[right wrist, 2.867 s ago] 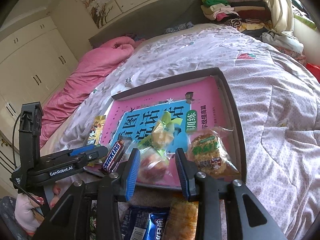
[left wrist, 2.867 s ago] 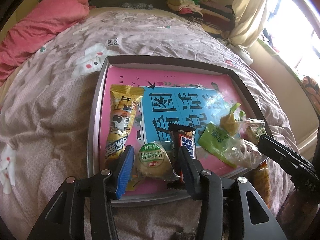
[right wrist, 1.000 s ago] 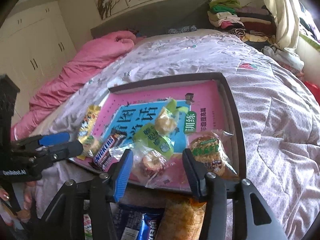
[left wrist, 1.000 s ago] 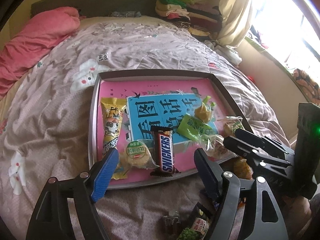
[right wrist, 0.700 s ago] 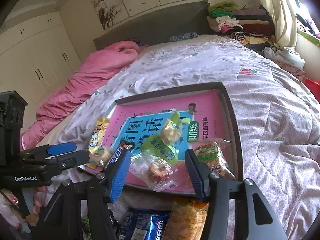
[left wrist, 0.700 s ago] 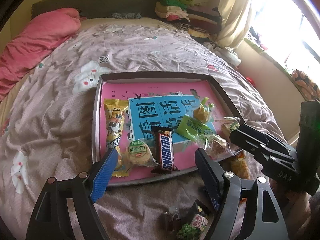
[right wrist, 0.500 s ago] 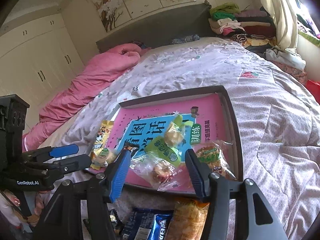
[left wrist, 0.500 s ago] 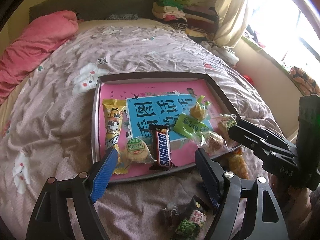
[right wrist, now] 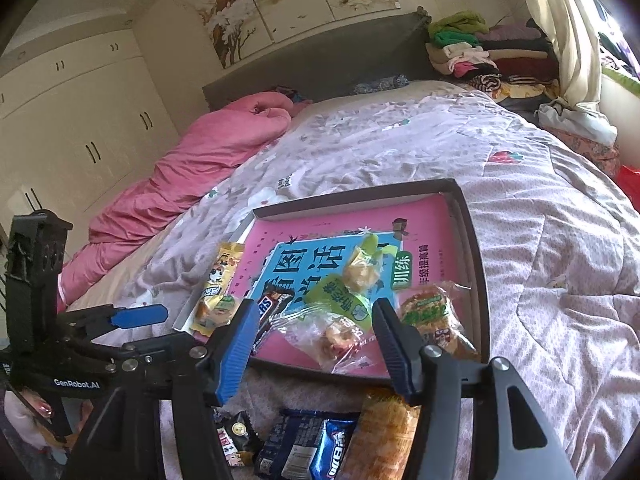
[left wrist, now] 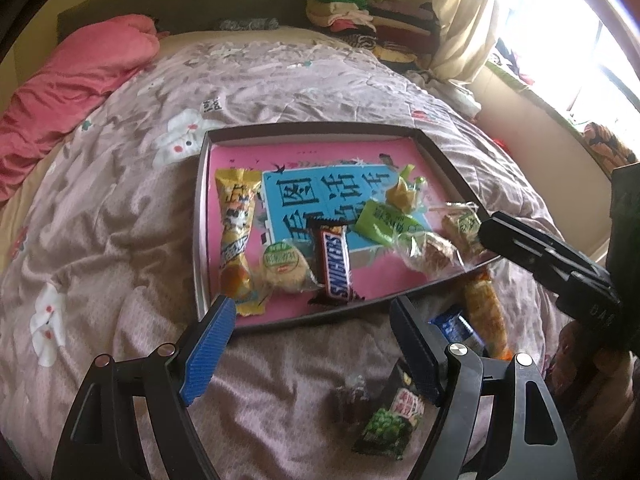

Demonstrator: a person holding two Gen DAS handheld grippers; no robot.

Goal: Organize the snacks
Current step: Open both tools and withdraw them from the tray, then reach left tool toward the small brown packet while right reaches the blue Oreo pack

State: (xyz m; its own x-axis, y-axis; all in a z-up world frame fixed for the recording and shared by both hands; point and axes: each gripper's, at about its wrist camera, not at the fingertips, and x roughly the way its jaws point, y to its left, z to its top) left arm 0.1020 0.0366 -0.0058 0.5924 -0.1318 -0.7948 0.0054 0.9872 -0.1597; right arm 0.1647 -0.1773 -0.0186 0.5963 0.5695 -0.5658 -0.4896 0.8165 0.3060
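Snacks in crinkly wrappers, a Snickers bar (left wrist: 334, 266) among them, fill the tray (left wrist: 202, 216); both grippers' jaws gape empty.

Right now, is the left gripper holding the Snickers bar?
No. The left gripper is open and empty above the bedspread, while the Snickers bar lies flat in the tray beyond its fingertips.

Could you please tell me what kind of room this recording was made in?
Most likely a home bedroom: the snack tray sits on a bed's quilt, with a pink duvet and built-in wardrobes behind.
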